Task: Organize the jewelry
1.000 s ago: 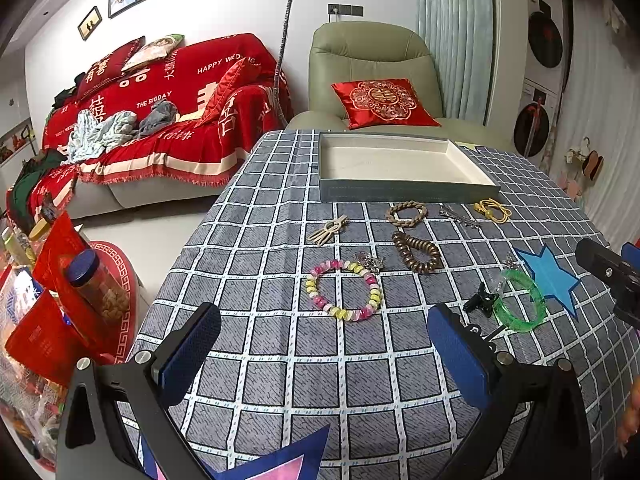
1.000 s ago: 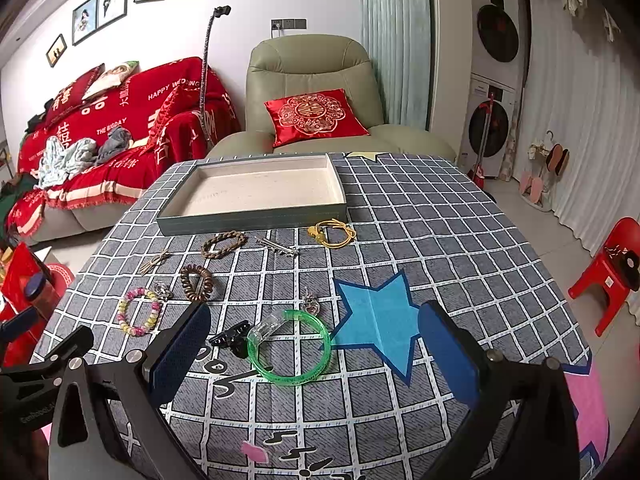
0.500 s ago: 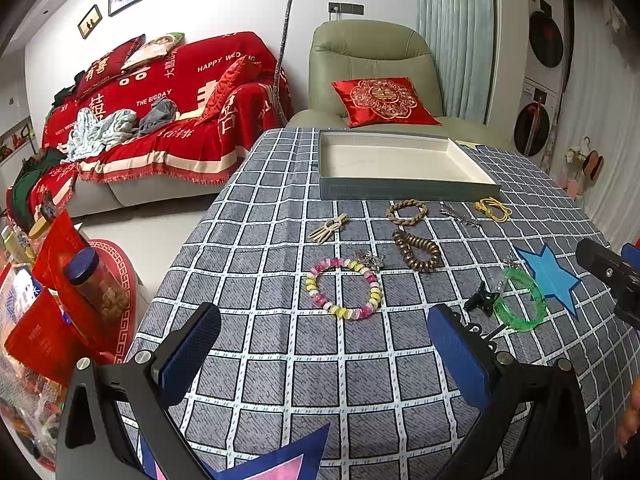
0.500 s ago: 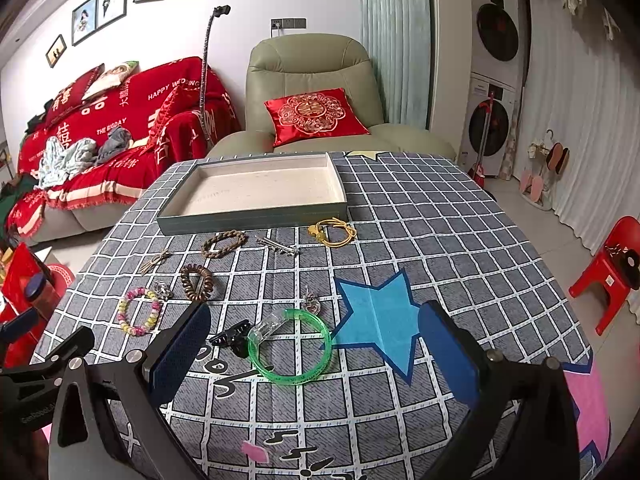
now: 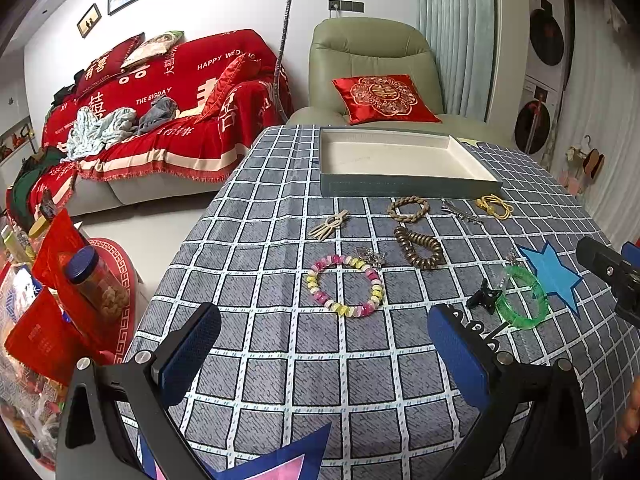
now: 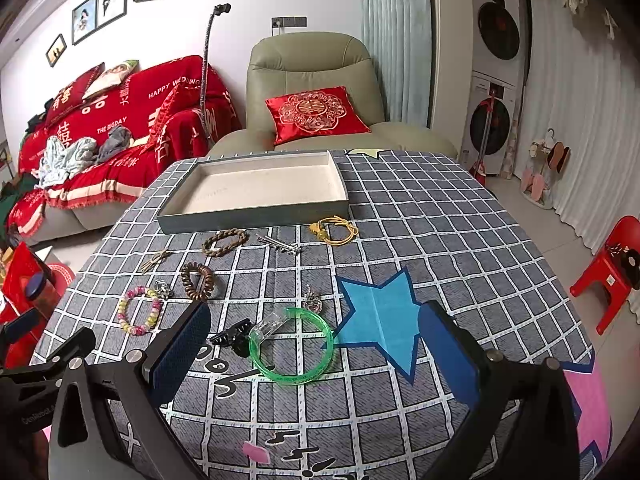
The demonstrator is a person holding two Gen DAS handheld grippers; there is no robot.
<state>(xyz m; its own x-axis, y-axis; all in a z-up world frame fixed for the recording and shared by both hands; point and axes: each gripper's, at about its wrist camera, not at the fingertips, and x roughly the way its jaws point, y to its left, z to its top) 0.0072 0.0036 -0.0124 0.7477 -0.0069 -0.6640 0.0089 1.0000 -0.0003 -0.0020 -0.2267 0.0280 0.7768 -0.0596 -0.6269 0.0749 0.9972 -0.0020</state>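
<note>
Jewelry lay scattered on the checked counter [image 5: 256,360] before the empty tray [image 6: 256,216]: pastel bead bracelet [image 5: 346,284], brown coil band [image 5: 420,247], green bangle [image 6: 294,346] touching a black claw clip [image 6: 234,336]. Left tool [image 5: 324,354] and right tool [image 6: 314,354] hovered with jaws spread, holding nothing. Only the right view showed a red stool [image 6: 612,268] beyond the counter's edge.

Readable print: the sofa throw only

The red sofa throw [image 5: 168,92] reads "HAPPY WED…", "THE BIGDAY" and large white Chinese characters; lettering on the tablecloth [image 6: 224,368] cannot be made out.
</note>
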